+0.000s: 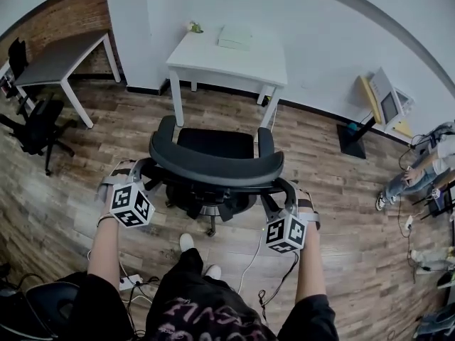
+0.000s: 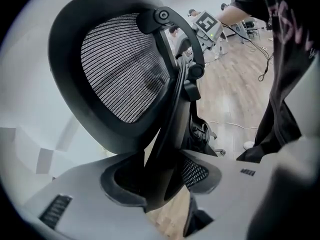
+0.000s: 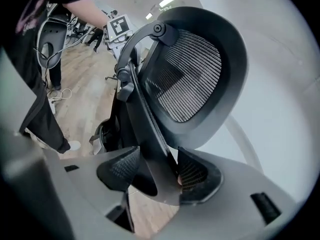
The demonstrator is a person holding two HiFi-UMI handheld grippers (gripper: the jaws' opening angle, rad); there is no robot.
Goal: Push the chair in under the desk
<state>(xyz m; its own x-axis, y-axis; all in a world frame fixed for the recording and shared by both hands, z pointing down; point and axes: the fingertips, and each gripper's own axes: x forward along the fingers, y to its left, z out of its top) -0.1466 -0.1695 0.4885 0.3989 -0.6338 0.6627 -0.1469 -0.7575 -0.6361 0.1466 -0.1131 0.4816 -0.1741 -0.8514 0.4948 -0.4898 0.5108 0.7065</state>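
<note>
Head view: the chair [image 1: 213, 163] stands on the wood floor [image 1: 334, 190] just near of the white desk [image 1: 213, 61]. Its seat faces the gap between the desk's near legs and is not under the top. I stand at its near side, behind the backrest. My left gripper [image 2: 162, 176] pinches the left frame strut of the back, jaws pressed on it from both sides. My right gripper [image 3: 152, 171] clamps the right strut likewise, below the mesh.
</note>
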